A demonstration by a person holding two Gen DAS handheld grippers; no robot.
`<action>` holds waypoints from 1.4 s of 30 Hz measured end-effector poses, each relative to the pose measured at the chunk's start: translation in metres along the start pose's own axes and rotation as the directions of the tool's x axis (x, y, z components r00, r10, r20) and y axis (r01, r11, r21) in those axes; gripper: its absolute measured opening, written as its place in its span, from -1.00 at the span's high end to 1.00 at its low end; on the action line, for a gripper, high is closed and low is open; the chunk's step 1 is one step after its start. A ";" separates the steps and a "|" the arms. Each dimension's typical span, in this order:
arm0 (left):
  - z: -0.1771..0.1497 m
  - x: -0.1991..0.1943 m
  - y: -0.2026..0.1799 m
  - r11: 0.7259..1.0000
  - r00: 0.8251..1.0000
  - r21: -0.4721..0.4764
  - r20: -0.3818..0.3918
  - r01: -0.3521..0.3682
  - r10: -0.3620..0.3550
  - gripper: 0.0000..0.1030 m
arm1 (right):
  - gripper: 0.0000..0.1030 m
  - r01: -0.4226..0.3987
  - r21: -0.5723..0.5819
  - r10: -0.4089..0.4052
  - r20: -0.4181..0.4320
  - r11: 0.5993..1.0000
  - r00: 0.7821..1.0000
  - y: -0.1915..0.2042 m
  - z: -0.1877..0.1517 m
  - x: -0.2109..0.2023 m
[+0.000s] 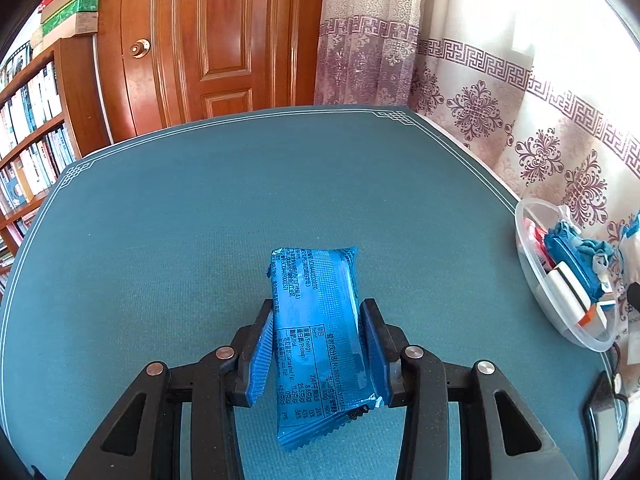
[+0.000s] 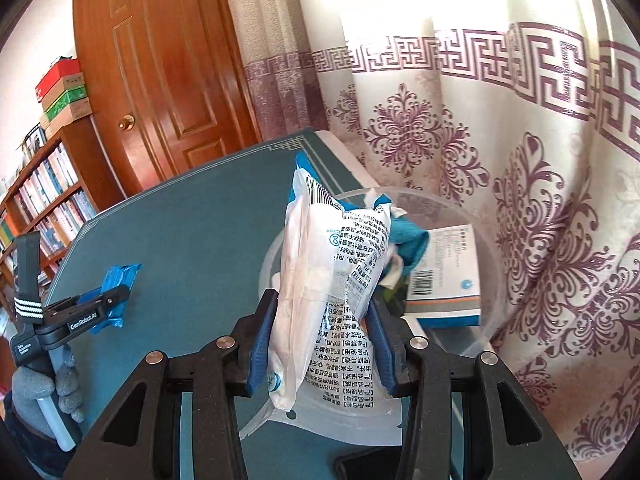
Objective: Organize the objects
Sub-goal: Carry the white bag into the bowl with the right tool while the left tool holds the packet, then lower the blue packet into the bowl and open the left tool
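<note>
My left gripper (image 1: pixel 318 320) is shut on a blue snack packet (image 1: pixel 320 320), held over the teal table (image 1: pixel 180 220); in the right wrist view the same gripper (image 2: pixel 108 300) and packet (image 2: pixel 120 276) show at the left. My right gripper (image 2: pixel 322 312) is shut on a white plastic bag with printed text (image 2: pixel 340 264), held above a clear plastic bowl (image 2: pixel 480 320). The bowl holds a white-and-blue box (image 2: pixel 444 276) and a crumpled blue wrapper (image 2: pixel 408 240). The bowl (image 1: pixel 540 300) also shows at the right in the left wrist view.
A wooden door (image 1: pixel 208 40) and a bookshelf (image 1: pixel 36 128) stand beyond the table's far edge. A patterned curtain (image 2: pixel 520 140) hangs close behind the bowl. A dark phone-like object (image 1: pixel 604 412) lies near the table's right edge.
</note>
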State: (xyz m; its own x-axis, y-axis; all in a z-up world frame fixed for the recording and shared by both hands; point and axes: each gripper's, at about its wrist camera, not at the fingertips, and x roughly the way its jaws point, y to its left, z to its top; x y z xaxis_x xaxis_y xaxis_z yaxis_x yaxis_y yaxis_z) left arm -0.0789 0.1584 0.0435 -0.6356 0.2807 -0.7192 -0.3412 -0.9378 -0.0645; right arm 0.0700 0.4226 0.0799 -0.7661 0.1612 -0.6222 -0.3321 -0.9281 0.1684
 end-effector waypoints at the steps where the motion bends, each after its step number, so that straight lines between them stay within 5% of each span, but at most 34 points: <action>1: 0.000 0.000 -0.004 1.000 1.000 0.004 -0.003 0.007 -0.007 0.15 | 0.13 0.014 0.015 -0.014 0.004 1.000 1.000 -0.007 0.001 -0.001; 9: 0.004 -0.006 -0.032 0.997 0.999 0.051 -0.003 0.051 -0.050 0.15 | 0.13 0.077 0.076 -0.077 -0.009 0.994 0.997 -0.043 0.008 0.018; 21: 0.015 -0.014 -0.069 0.984 0.988 0.093 -0.030 0.154 -0.152 0.15 | 0.09 0.063 0.074 -0.059 -0.059 0.995 0.997 -0.064 0.006 0.056; 24: 0.018 -0.015 -0.082 0.975 0.981 0.109 -0.042 0.195 -0.191 0.14 | 0.00 0.067 0.070 -0.063 -0.051 0.995 0.997 -0.067 0.005 0.054; 29: 0.023 -0.016 -0.112 0.952 0.963 0.147 -0.061 0.268 -0.262 0.14 | -0.41 0.080 0.056 -0.081 0.009 0.995 0.997 -0.067 0.002 0.035; 42: 0.038 -0.011 -0.185 0.893 0.921 0.225 -0.103 0.390 -0.376 0.14 | -0.46 0.151 -0.091 -0.138 0.131 0.984 0.982 -0.047 -0.024 -0.011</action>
State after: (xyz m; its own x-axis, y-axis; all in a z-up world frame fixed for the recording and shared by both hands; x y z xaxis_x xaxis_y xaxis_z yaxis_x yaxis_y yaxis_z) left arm -0.0352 0.3370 0.0896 -0.3858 0.5897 -0.7095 -0.7080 -0.6823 -0.1822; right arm 0.1070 0.4565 0.0606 -0.7783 0.3302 -0.5341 -0.3919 -0.9200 0.0023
